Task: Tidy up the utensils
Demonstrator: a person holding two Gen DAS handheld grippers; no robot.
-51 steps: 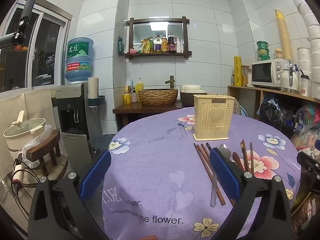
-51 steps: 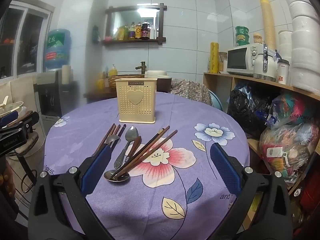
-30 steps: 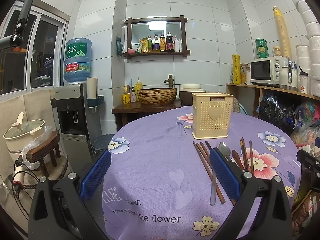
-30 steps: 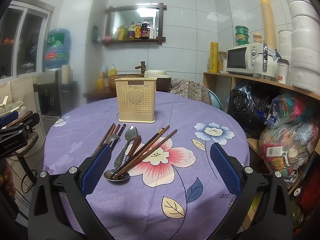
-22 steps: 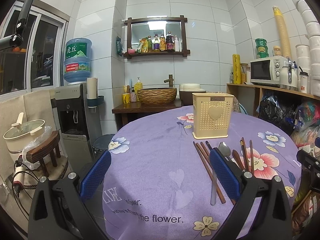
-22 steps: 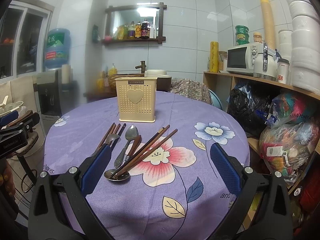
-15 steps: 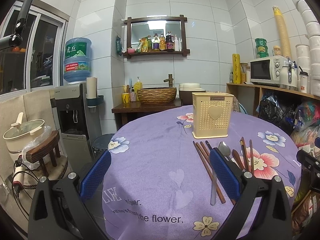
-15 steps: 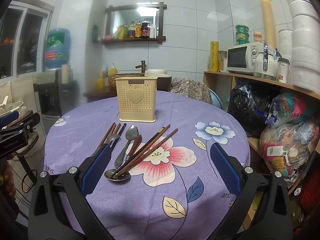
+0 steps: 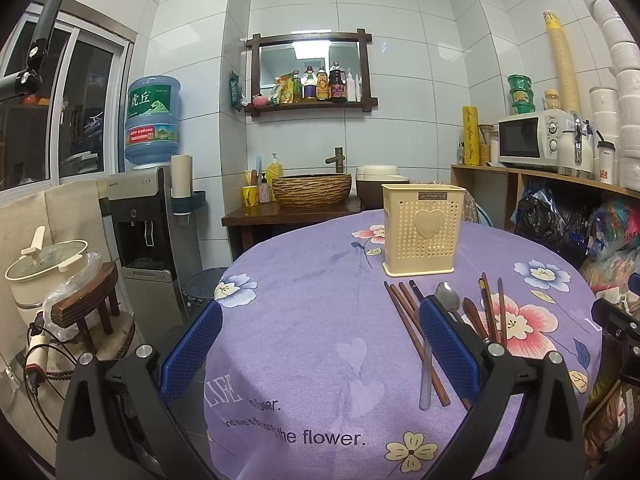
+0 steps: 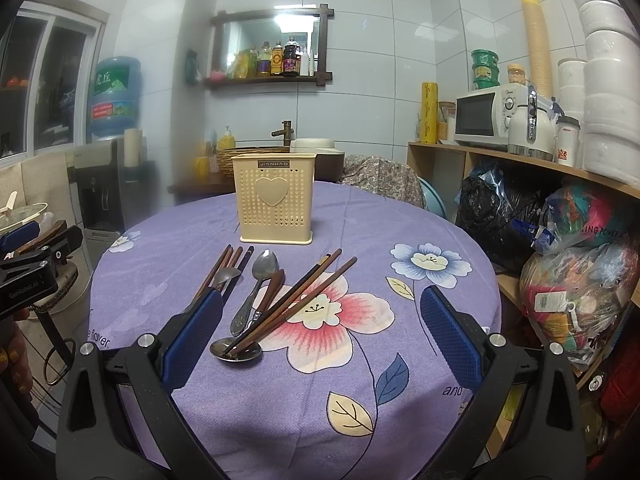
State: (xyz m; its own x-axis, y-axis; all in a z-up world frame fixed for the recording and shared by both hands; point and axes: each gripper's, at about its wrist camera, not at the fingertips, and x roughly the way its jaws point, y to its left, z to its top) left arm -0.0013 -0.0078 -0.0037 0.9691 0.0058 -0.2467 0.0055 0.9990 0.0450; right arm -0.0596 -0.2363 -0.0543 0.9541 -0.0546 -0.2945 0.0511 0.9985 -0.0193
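A cream perforated utensil holder (image 10: 274, 198) with a heart on its front stands upright on the purple flowered tablecloth (image 10: 400, 224). In front of it lie brown chopsticks (image 10: 304, 292), a metal spoon (image 10: 256, 288), a wooden spoon (image 10: 271, 287) and more chopsticks (image 10: 224, 266) at the left. A metal spoon bowl (image 10: 236, 350) lies nearest. My right gripper (image 10: 320, 324) hovers open just short of this pile, holding nothing. In the left wrist view the holder (image 9: 422, 232) and the utensils (image 9: 448, 304) sit to the right; my left gripper (image 9: 316, 340) is open and empty.
A water dispenser (image 9: 148, 216), a stool (image 9: 86, 304) and a pot (image 9: 40, 268) stand left of the table. A sink counter (image 9: 296, 208) is behind it. Shelving with a microwave (image 10: 488, 118) and stuffed bags (image 10: 576, 280) lines the right side.
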